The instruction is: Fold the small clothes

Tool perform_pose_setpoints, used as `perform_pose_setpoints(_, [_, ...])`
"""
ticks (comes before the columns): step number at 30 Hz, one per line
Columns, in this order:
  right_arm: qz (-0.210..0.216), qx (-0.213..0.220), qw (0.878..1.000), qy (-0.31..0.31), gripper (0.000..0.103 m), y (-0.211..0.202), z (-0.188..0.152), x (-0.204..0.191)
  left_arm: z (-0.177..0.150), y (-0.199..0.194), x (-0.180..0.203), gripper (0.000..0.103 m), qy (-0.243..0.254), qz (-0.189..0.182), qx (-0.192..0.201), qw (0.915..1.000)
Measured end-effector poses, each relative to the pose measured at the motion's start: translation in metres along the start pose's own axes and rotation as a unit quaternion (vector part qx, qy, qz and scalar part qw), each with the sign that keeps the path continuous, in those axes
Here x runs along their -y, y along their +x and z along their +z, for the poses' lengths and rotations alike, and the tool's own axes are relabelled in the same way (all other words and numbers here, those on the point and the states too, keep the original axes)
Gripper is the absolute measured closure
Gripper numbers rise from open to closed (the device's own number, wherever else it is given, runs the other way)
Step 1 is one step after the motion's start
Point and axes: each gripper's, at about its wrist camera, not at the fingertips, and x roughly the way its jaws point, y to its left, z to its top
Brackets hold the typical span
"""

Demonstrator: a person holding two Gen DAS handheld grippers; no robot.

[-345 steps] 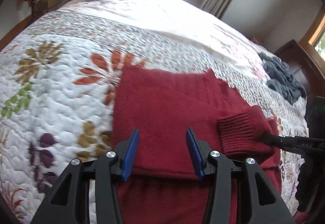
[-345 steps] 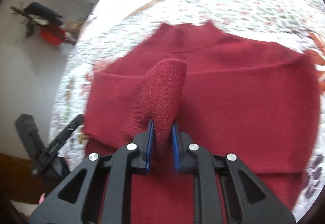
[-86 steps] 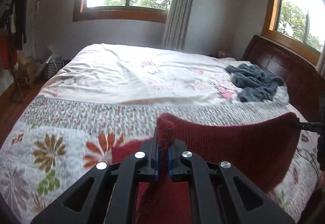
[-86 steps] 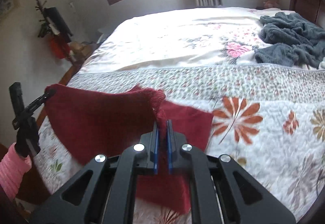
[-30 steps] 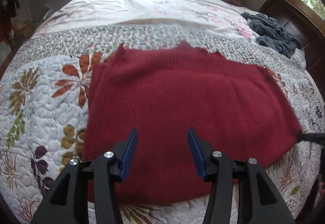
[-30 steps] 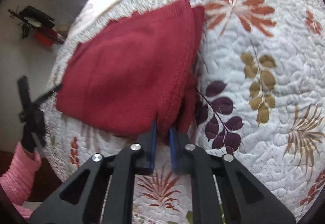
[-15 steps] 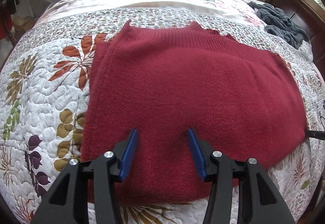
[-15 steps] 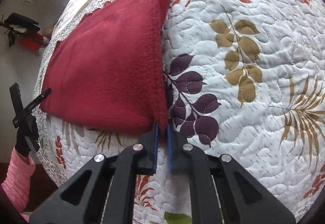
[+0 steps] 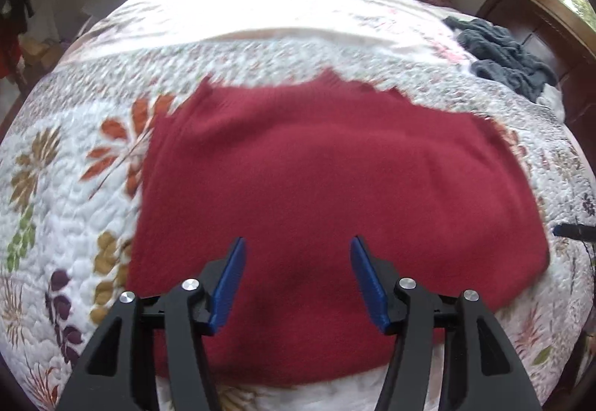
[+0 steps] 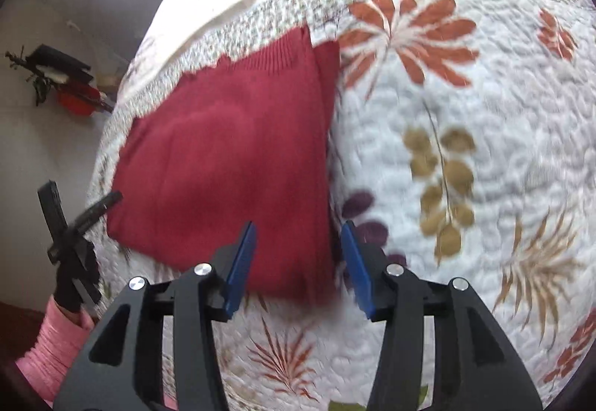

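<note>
Item 1: red sweater (image 9: 327, 195), folded into a rough rectangle, lying flat on the bed quilt (image 9: 67, 187), its ribbed neckline at the far edge. From your right wrist camera the sweater's right folded edge shows two stacked layers.

Item 2: your left hand-held gripper (image 9: 297, 280), blue pads spread wide, gripping nothing, poised over the near part of the sweater.

Item 3: your right hand-held gripper (image 10: 298, 264), pads likewise spread apart and empty, straddling the near right corner of the sweater; whether the pads touch the fabric cannot be told.

Item 4: quilt, white with orange, olive and purple leaf prints, bordered by a small-flowered band just beyond the sweater.

Item 5: grey knitted garment (image 9: 503, 53), bunched near the dark wooden headboard (image 9: 536, 20), well apart from the sweater.

Item 6: pink sleeve (image 10: 56, 344) and dark glove on your left arm, lower left of the right wrist view.
</note>
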Motion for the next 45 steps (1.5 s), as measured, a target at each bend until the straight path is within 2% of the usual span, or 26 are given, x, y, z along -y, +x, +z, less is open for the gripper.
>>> perform_pose_setpoints(6, [0.033, -0.014, 0.999, 0.038, 0.055, 0.023, 0.027, 0.016, 0.024, 0.019, 0.023, 0.044, -0.006, -0.020, 0.002, 0.9998])
perform_pose_setpoints(11, [0.041, -0.028, 0.996, 0.071, 0.055, 0.048, 0.033, 0.032, 0.026, 0.041, 0.020, 0.044, -0.024, -0.016, -0.016, 0.9994])
perform_pose_setpoints(18, [0.114, -0.030, 0.985, 0.127, 0.061, 0.068, 0.039, 0.054, 0.019, 0.056, 0.011, 0.044, -0.028, -0.013, -0.021, 0.9993])
perform_pose_setpoints(19, [0.122, -0.032, 0.983, 0.132, 0.067, 0.071, 0.040, 0.054, 0.019, 0.057, 0.011, 0.044, -0.027, -0.012, -0.021, 0.9993])
perform_pose_setpoints(20, [0.132, -0.035, 0.981, 0.137, 0.081, 0.074, 0.041, 0.055, 0.019, 0.058, 0.011, 0.044, -0.026, -0.011, -0.021, 0.9994])
perform_pose_setpoints(21, [0.148, -0.044, 0.977, 0.145, 0.086, 0.080, 0.042, 0.055, 0.019, 0.058, 0.011, 0.044, -0.025, -0.011, -0.021, 0.9994])
perform_pose_setpoints(38, [0.110, -0.035, 0.979, 0.166, 0.091, 0.077, 0.038, 0.053, 0.017, 0.060, 0.005, 0.044, -0.018, -0.027, -0.022, 0.9992])
perform_pose_setpoints(42, [0.101, -0.025, 0.986, 0.128, 0.091, 0.053, 0.047, 0.014, 0.020, 0.045, 0.001, 0.044, -0.031, -0.029, -0.021, 0.9989])
perform_pose_setpoints(45, [0.103, -0.017, 0.991, 0.083, 0.091, 0.036, 0.057, -0.029, 0.020, 0.033, -0.006, 0.044, -0.039, -0.033, -0.016, 0.9985])
